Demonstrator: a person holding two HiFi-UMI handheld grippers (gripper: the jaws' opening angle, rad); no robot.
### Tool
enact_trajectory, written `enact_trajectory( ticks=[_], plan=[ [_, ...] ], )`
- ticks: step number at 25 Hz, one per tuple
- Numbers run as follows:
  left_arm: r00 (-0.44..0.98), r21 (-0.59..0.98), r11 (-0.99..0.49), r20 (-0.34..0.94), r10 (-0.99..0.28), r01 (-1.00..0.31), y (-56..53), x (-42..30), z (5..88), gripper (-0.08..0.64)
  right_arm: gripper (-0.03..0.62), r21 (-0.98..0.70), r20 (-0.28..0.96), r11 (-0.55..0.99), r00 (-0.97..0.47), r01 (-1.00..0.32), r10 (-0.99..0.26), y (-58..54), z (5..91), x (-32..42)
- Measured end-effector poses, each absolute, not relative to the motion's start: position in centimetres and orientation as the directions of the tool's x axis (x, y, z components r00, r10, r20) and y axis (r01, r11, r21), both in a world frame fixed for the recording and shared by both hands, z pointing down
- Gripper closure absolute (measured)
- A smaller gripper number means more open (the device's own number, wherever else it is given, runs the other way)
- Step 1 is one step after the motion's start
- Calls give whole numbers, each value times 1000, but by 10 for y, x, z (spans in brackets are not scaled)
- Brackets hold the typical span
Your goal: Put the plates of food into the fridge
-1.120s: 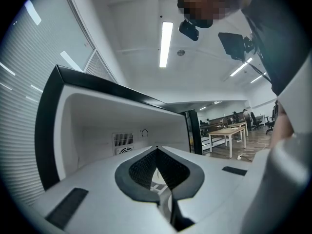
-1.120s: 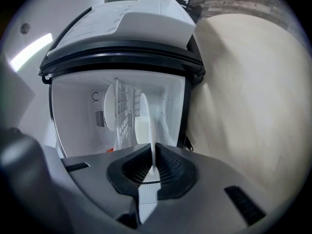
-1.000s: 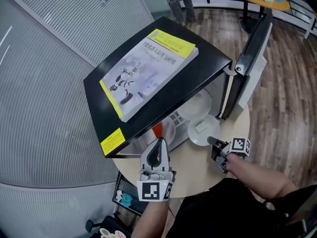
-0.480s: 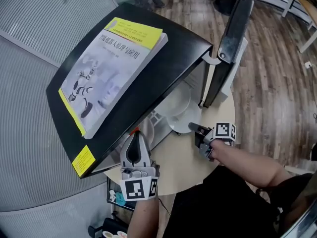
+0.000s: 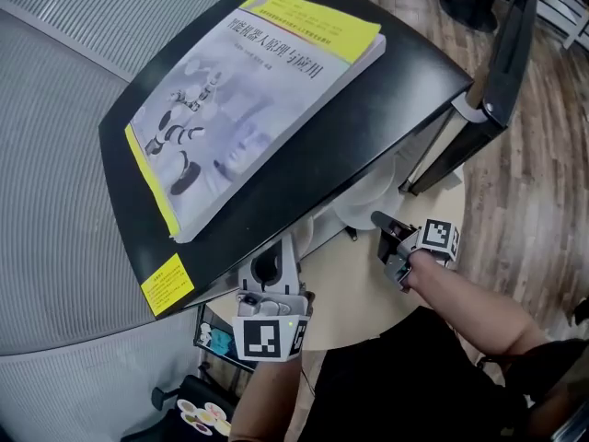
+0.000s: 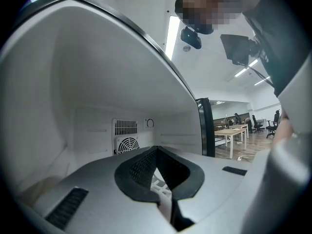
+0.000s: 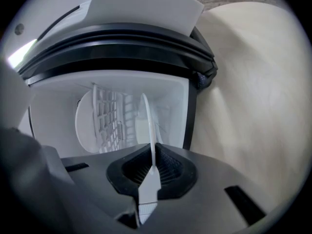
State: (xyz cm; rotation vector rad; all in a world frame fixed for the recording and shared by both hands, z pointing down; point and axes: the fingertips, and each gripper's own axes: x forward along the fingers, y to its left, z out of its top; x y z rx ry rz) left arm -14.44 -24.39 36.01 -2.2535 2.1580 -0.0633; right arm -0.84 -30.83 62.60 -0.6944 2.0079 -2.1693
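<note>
Book on the fridge top: a line of dark Chinese characters below the yellow band at the cover's far edge, too small to read.
Band: fine print, illegible.
Sticker: yellow, at the top's near left corner; print illegible.
Left marker, right marker: black-and-white squares, no letters.

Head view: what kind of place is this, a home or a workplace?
Probably an open office: the mini fridge stands on a small round table, and the left gripper view shows desks and office chairs beyond.
</note>
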Motion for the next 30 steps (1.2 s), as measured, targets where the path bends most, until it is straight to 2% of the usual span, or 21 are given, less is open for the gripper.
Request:
enact_trajectory(
  ticks=[5, 19, 25, 30],
  plan=[
    [34, -39, -34, 19, -999, -999, -247, -151, 365, 557, 573, -961, 272, -156, -888, -229, -371, -318, 631, -22],
    [15, -21, -15, 17, -1000, -1000, -242, -163, 368, 557, 571, -944, 329, -126, -876, -304, -352, -353, 637, -59],
    [14, -9, -14, 8, -1000, -1000, -241, -168, 361, 557, 571, -913, 386, -15, -853, -407, -350, -361, 642, -66],
    [21, -7, -21, -11, -1000, -1000, -241, -166, 352, 557, 561, -777, 499, 237, -799, -584, -335, -362, 638, -69]
  ],
)
